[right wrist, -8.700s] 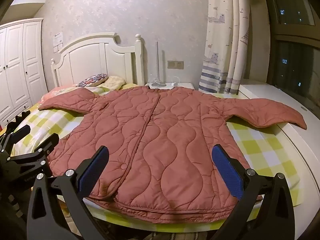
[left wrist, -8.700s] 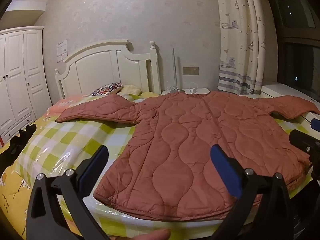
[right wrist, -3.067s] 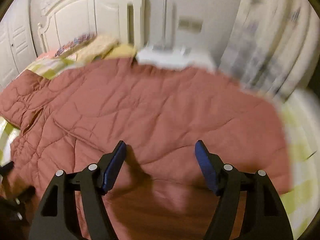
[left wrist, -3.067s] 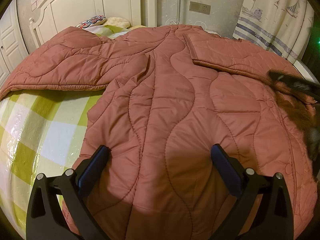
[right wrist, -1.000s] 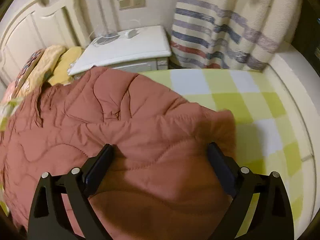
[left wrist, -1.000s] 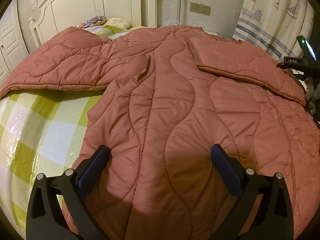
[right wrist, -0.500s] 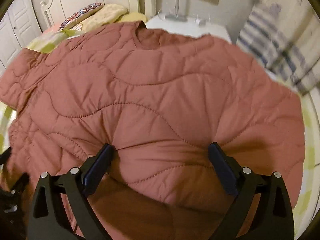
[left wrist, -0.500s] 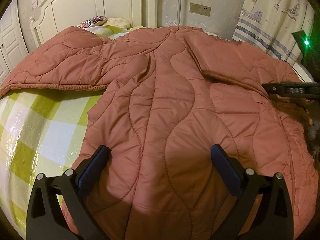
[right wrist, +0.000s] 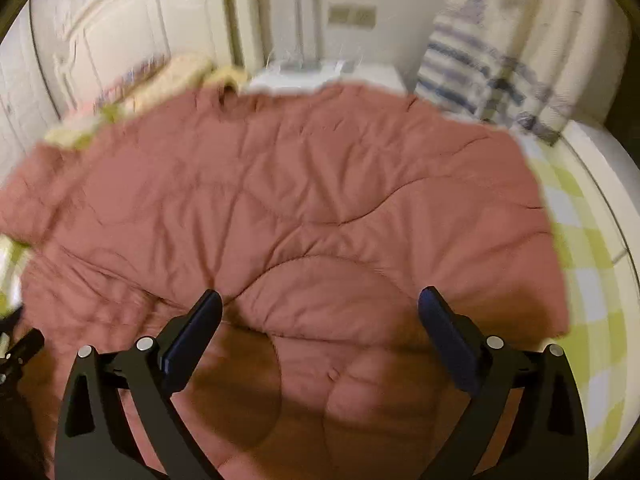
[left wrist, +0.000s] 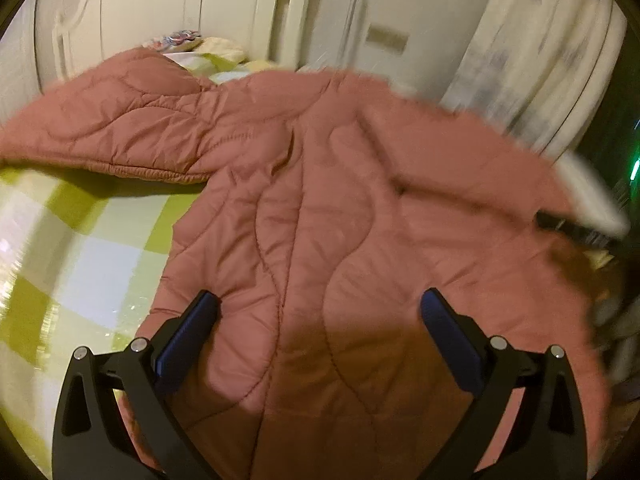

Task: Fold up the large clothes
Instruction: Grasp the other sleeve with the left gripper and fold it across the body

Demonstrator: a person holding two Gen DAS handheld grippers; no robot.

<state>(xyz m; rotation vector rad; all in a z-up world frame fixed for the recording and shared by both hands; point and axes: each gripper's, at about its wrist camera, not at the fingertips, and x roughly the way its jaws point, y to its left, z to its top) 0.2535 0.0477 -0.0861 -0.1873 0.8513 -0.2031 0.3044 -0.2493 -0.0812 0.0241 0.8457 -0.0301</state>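
Note:
A large rust-red quilted jacket (left wrist: 328,208) lies spread on the bed, and it fills the right wrist view (right wrist: 304,208). Its left sleeve (left wrist: 120,136) stretches out to the left over the check sheet. Its right sleeve (left wrist: 460,168) lies folded in across the body. My left gripper (left wrist: 316,348) is open and empty, low over the jacket's lower body. My right gripper (right wrist: 320,344) is open and empty, low over the jacket's right side. Part of the right gripper (left wrist: 576,228) shows at the right edge of the left wrist view.
The bed has a green and white check sheet (left wrist: 80,248) and a white headboard (left wrist: 168,12) with pillows (left wrist: 192,42). A white nightstand (right wrist: 320,72) and a striped curtain (right wrist: 480,64) stand behind. The bed's right edge (right wrist: 592,280) is near.
The left gripper has shifted and its view is blurred; the jacket sits further right in it. The right gripper has drawn back a little over the folded right side. Both stay open.

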